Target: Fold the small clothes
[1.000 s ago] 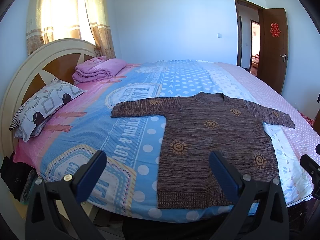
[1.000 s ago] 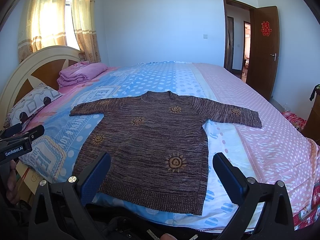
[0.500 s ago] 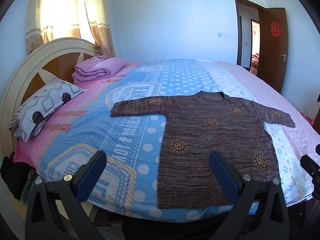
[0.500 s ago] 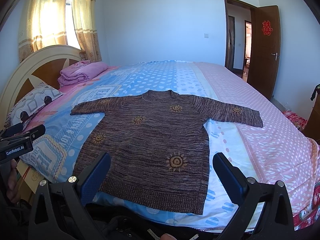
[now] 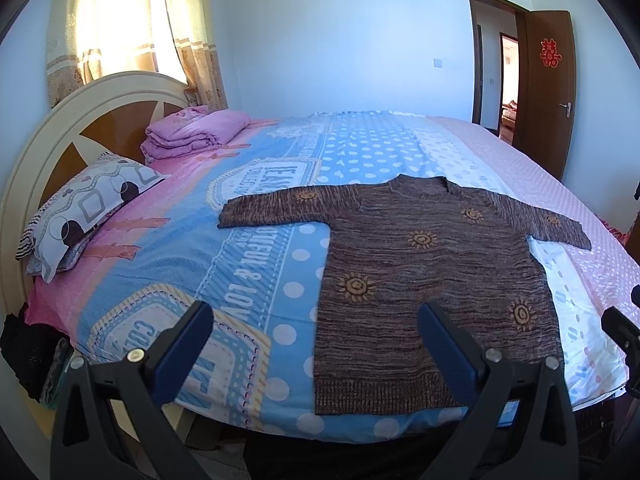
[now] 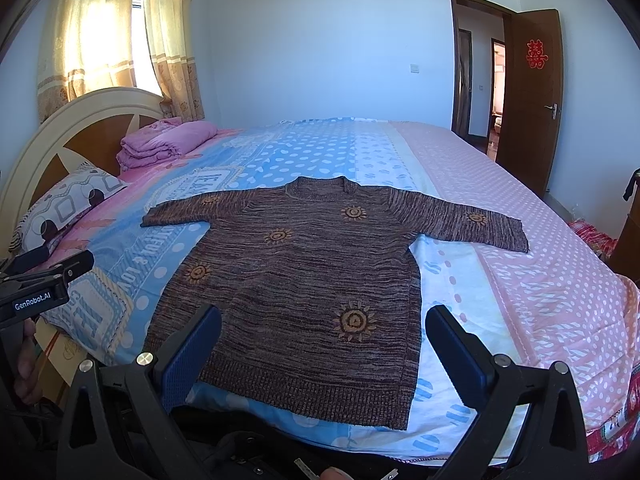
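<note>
A brown knitted sweater [image 5: 424,280] with orange sun motifs lies flat on the bed, both sleeves spread out, hem towards me. It also shows in the right wrist view [image 6: 304,296]. My left gripper [image 5: 316,344] is open and empty, held above the near edge of the bed, left of the sweater's hem. My right gripper [image 6: 322,350] is open and empty, held above the hem. The left gripper's body [image 6: 36,292] shows at the left edge of the right wrist view.
The bed [image 5: 256,248] has a blue, white and pink dotted cover. A patterned pillow [image 5: 84,216] and a folded pink blanket [image 5: 192,136] lie by the headboard [image 5: 52,140] at left. An open brown door [image 6: 532,96] stands at the far right. Dark items [image 5: 28,356] lie beside the bed.
Both views have shifted only slightly. The sweater lies as before and both grippers stay open.
</note>
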Demonstrator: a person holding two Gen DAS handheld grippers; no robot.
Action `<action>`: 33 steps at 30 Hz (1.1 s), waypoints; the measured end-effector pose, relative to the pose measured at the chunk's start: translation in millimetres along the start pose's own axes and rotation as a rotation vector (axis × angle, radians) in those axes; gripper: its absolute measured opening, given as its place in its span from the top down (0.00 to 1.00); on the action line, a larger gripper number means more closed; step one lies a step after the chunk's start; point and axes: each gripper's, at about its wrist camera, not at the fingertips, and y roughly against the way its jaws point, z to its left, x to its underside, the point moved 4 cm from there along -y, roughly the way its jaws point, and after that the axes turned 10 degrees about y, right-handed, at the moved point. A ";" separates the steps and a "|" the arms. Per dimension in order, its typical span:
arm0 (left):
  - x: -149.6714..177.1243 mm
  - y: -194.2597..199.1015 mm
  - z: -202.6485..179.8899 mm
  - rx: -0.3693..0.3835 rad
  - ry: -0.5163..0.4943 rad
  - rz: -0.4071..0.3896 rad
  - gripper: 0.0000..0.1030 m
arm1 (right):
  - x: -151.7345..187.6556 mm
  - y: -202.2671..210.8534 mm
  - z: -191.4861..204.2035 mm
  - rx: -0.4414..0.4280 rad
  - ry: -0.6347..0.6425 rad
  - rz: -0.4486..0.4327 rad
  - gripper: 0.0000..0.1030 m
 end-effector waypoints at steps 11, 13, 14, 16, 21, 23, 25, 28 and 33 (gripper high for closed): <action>-11.3 -36.4 -4.8 -0.054 -0.052 -0.006 0.00 | -1.2 -34.9 -28.0 0.025 -0.017 0.034 0.01; -14.6 -52.2 -5.9 -0.072 -0.061 0.009 0.00 | -0.4 -46.4 -38.6 0.032 -0.030 0.047 0.01; -15.8 -59.6 -6.6 -0.076 -0.063 0.016 0.00 | 0.4 -51.5 -43.4 0.039 -0.038 0.054 0.01; -19.1 -75.8 -8.1 -0.097 -0.071 0.028 0.00 | 1.9 -65.1 -55.5 0.054 -0.054 0.070 0.01; -26.9 -118.3 -18.9 -0.127 -0.101 0.065 0.00 | 7.2 -101.3 -91.2 0.093 -0.107 0.123 0.01; -30.5 -133.4 -25.3 -0.138 -0.115 0.070 0.00 | 8.6 -116.3 -109.1 0.112 -0.136 0.147 0.01; -35.0 -148.9 -32.7 -0.151 -0.132 0.067 0.00 | 8.7 -129.1 -126.4 0.126 -0.167 0.167 0.01; -44.2 -169.6 -43.4 -0.159 -0.155 0.053 0.00 | 8.8 -147.5 -153.8 0.150 -0.206 0.204 0.01; -61.5 -204.6 -52.8 -0.188 -0.164 0.024 0.00 | 7.7 -177.4 -202.2 0.197 -0.260 0.256 0.01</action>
